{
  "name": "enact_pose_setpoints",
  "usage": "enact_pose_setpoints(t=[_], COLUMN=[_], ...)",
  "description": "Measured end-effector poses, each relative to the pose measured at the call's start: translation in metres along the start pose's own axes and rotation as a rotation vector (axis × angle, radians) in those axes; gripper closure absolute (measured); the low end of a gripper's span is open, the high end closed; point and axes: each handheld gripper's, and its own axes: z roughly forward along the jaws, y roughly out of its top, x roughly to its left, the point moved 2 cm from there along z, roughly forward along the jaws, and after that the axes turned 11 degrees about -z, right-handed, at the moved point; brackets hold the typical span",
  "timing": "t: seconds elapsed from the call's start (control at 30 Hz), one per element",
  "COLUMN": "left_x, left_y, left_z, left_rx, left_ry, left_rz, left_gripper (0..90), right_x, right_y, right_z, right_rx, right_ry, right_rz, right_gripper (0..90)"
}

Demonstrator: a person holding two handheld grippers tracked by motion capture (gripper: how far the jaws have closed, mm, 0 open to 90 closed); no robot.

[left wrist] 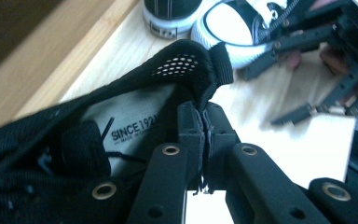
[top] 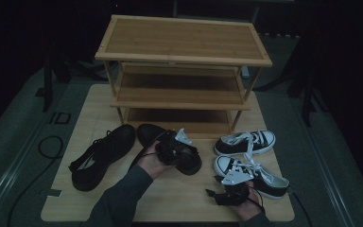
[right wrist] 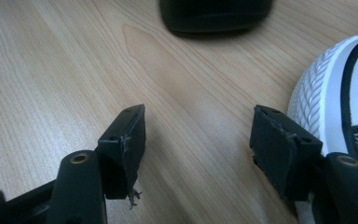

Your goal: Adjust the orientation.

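Pale wood table (top: 90, 118) carries a bamboo rack (top: 182, 52) at its far edge. Left gripper (left wrist: 204, 122) pinches the heel collar of the right black shoe (top: 158, 137) (mid-table), while right gripper (right wrist: 198, 140) hovers wide beside a white-toed sneaker (right wrist: 340, 98).

- Left tool (left wrist: 204, 122): matt black body, two flat link arms with brass-coloured rivets at the pivots, thick black pads with frayed threads at their lower edges.
- Right tool (right wrist: 205, 140): same black build; blocky rubber-like pads, worn and ragged at the corners, one brass-coloured rivet on each arm.
- Each tool carries a pale grey three-cornered plate on top; a thin black cable trails from the right one.
- Left forearm in a dark grey long sleeve (top: 118, 198).
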Motion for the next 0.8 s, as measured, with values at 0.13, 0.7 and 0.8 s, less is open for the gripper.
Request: enact_pose_setpoints(t=[0.13,0.7,0.8], left_x=[0.005,0.038,0.039], left_y=[-0.019,-0.084,-0.084], left_z=[-0.014,-0.071,-0.075], left_rx=[0.004,0.042,0.029], left_ry=[-0.014,0.089,0.091], left_rz=[-0.015,-0.131,-0.137], left_gripper=[87.9,84.1,74.7], right_x=[0.0,0.0,0.0], right_y=[0.0,0.0,0.0], right_z=[0.0,0.0,0.0], right_rx=[0.0,0.001,0.001], right_ry=[-0.001,-0.002,-0.002], right_rz=[0.001,0.002,0.003], right_gripper=[35.6,35.6,35.6])
